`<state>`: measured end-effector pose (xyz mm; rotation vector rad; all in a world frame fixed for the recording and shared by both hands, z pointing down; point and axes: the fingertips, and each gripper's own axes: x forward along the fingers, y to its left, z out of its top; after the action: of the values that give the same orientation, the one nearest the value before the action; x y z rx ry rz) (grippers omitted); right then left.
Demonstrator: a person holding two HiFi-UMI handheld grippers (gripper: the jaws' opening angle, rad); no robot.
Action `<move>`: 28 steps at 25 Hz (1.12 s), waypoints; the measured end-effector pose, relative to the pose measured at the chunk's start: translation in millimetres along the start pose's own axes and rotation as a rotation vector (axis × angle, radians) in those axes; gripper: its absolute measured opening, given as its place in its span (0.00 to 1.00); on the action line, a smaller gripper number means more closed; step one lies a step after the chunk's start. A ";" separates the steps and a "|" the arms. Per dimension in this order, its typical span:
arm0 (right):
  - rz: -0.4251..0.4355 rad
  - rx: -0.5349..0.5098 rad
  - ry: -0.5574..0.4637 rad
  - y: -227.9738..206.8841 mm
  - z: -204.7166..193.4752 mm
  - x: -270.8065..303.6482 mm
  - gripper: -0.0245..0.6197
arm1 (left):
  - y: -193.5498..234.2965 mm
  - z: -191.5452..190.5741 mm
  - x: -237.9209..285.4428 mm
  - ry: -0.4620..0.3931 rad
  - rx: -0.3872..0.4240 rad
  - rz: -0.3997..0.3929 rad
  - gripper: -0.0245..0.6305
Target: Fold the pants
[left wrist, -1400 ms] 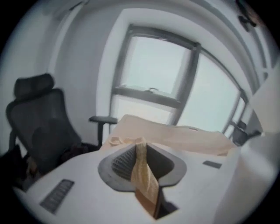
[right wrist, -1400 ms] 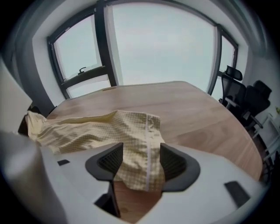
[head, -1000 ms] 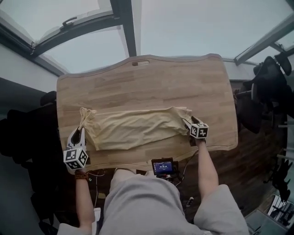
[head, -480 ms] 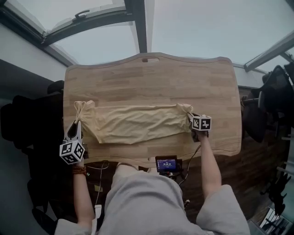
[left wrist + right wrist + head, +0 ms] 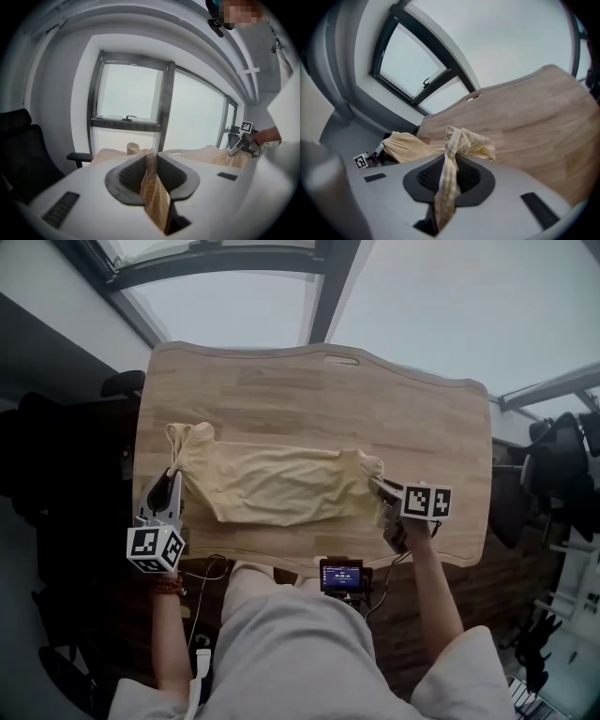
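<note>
Ahead of left claw [image 5: 171, 476]: the bunched end of the pants [image 5: 272, 486], then bare table [image 5: 309, 399] to its far edge.
Left of left claw: black chair [image 5: 21, 136] near the table's side.
Between claws: pants fill the gap.
Ahead of right claw [image 5: 378, 487], jaws closing on cloth: open wood.
Right of right claw: bare wood, dark seat [image 5: 553, 465] beyond.
Behind right claw: small screen [image 5: 340, 575] at the near edge.

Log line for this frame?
left gripper: clamped on pants end | right gripper: jaws closing, pants' other end between them | pants: spread lengthwise on table
</note>
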<state>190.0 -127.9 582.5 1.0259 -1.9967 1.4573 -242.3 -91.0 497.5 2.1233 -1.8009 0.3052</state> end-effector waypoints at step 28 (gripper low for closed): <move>0.045 0.291 -0.212 -28.1 -42.7 31.7 0.48 | -336.0 -135.5 81.9 0.216 0.563 -0.750 0.16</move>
<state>189.9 -101.7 636.6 1.3121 -1.9993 1.7664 109.7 -65.9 613.4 2.8143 -0.7468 0.8616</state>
